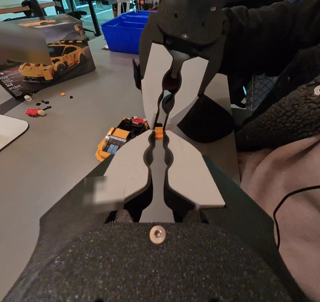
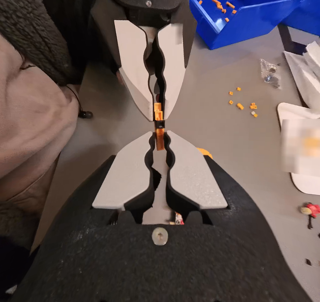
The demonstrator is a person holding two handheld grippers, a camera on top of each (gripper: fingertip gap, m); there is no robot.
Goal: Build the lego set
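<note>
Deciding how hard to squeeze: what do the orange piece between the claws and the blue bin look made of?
Orange piece: looks like hard moulded plastic, smooth with a slight sheen and crisp square edges; a black block is joined to it. Both claws clamp this assembly. Blue bin: apparently rigid glossy plastic, with bright highlights on thin, even walls.

glossy plastic bin, matt table, fleecy sleeve.

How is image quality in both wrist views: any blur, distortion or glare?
Left wrist view: sharp at the orange brick piece, strong wide-angle bending at the edges, a small glint on the toy car windscreen. Right wrist view: slight motion blur, smearing the loose orange bricks; no glare.
</note>
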